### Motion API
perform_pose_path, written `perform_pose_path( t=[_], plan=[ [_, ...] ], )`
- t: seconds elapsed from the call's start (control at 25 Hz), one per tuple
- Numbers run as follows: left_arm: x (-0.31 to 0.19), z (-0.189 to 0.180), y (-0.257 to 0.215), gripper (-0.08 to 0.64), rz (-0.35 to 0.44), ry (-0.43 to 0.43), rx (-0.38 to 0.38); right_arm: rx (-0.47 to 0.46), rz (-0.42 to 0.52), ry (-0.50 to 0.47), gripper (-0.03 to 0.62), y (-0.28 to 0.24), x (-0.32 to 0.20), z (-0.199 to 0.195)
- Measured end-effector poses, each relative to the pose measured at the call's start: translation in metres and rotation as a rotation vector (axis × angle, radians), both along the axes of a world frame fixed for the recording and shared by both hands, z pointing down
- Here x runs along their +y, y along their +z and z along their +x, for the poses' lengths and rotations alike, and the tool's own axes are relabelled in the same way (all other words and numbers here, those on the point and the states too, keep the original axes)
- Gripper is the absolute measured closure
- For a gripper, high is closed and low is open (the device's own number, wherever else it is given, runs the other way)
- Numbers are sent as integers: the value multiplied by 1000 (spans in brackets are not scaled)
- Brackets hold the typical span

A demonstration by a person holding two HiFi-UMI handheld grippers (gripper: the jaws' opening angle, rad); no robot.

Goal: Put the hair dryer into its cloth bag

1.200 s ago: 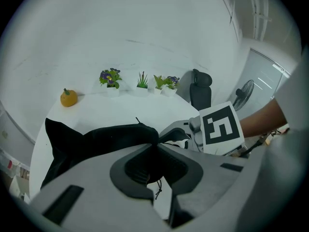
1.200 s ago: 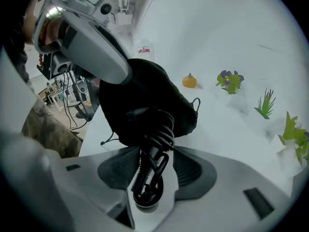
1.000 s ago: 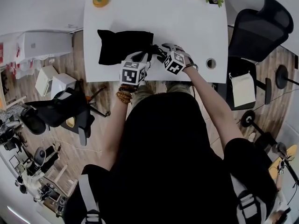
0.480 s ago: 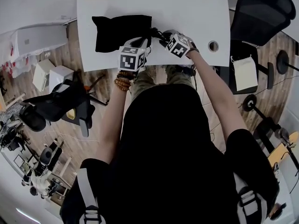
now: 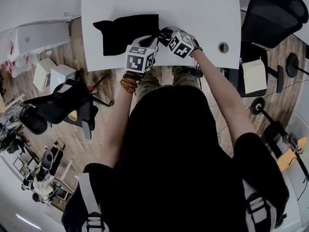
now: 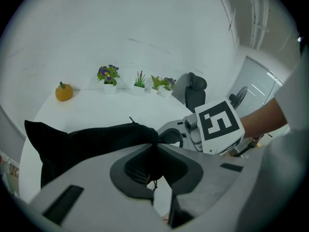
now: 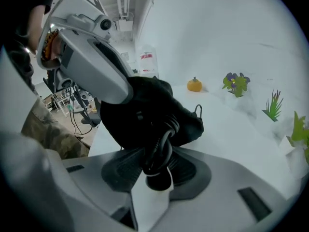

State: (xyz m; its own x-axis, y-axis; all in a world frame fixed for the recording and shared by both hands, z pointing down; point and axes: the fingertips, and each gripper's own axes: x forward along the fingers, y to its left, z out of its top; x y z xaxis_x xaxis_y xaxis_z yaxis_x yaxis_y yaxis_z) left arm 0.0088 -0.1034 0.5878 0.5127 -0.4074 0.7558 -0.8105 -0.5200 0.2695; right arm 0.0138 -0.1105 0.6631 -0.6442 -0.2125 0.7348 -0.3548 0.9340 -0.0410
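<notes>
One bag [image 6: 87,144] in left tongs [image 6: 155,148] (right tongs [image 7: 157,164] just closed, seemingly on cord [image 7: 165,135]).

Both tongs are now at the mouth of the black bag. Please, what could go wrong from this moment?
1. The left tongs hold only a small fold of the black cloth bag; a pull could free it.
2. The right tongs, which have just been closing, pinch only the coiled black cord; loops might slip out or uncoil instead of going inside.
3. All this is near the table's front edge, so the bag might slide off.
</notes>
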Motion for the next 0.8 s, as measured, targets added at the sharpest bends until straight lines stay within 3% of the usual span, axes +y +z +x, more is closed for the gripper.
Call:
perform_pose_path(
  t=[0.08,0.16,0.24,0.36,0.6,0.8],
  plan=[
    [-2,-4,1,514,-6,-8,0,37,-26,-24,425,13,3,2],
    [-3,-9,2,514,-10,-10,-3,68,-77,-48,353,26,9,7],
    [-3,-13,4,514,-15,-11,-8,77,-108,-50,353,34,12,12],
    [-2,-12,7,514,-22,-11,-10,74,-105,-42,425,34,9,13],
    [-6,-8,6,514,-23,-4,5,57,-62,-103,436,22,9,-3],
    [-7,-1,5,514,-18,31,1,52,-100,-99,434,26,13,-14]
  ],
)
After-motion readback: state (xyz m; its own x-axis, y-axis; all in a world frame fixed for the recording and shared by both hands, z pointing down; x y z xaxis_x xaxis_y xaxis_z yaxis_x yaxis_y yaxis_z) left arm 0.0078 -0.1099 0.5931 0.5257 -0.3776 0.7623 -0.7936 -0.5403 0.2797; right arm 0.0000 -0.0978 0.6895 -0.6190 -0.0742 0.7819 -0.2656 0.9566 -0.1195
